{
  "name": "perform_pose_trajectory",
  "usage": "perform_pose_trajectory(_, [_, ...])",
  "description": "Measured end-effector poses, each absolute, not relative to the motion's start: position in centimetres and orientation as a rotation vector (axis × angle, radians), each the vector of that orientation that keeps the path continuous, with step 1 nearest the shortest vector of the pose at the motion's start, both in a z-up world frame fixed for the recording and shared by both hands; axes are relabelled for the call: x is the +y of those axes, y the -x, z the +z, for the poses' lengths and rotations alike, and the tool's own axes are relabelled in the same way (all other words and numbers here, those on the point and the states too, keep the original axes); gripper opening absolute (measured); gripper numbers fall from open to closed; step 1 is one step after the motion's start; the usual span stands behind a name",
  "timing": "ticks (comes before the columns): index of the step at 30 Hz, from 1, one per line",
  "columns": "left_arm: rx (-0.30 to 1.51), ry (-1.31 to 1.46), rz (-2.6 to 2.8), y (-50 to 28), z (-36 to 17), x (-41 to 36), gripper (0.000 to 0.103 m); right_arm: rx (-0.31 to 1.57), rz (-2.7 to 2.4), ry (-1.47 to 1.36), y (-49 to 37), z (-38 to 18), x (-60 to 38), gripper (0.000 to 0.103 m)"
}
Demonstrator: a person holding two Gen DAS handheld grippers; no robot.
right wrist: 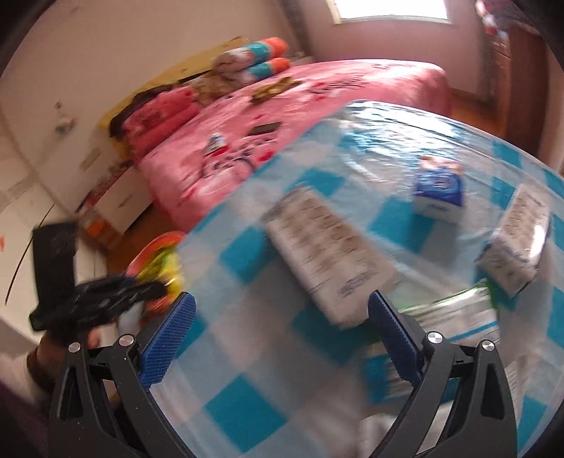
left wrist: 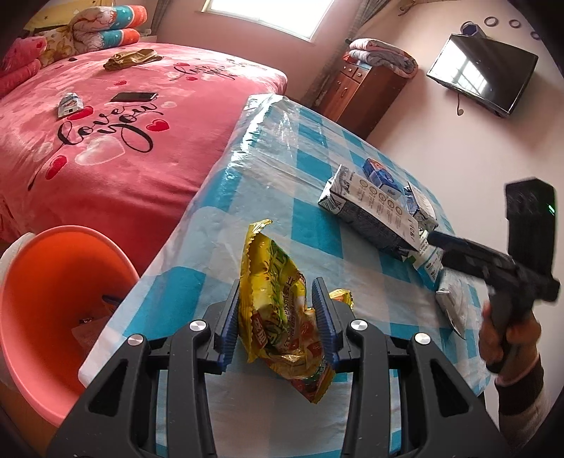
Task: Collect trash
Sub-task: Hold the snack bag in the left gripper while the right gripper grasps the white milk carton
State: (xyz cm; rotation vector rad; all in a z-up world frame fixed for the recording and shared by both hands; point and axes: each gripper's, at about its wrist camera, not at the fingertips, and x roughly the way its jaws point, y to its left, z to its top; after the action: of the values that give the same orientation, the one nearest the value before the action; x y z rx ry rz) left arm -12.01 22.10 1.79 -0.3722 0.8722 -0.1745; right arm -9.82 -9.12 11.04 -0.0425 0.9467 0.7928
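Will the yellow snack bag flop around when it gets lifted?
Probably. The yellow snack bag looks crinkled and thin, so it likely bends and sags. It seems light and nearly empty. Its shiny foil may slip, though the left tool pinches it firmly.

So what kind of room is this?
It looks like a bedroom at home. There's a big pink bed with folded quilts, a TV on the wall, and a checked table.

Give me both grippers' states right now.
Left gripper: closed on the yellow snack bag.
Right gripper: open, holding nothing.
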Motion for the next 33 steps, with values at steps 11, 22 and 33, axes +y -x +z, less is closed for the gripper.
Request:
perform_pose_trajectory(11, [0.869, 0.378, -0.176, 12.2, 1.7, 22.4, 0.041, 0.845, 0.613, 0.412, 7.4, 10.0, -5.3, 0.097])
perform_pose_trajectory(22, [0.86, 0.357, -0.172, 12.3, 1.9, 22.3, 0.041, 0.893, 0.627, 0.44, 5.3, 7.1, -4.0, 0.085])
perform_pose_trajectory(33, [0.853, 0.372, -0.174, 12.4, 1.9, 22.7, 0.041, 0.951, 0.583, 0.37, 5.5, 7.2, -4.5, 0.07])
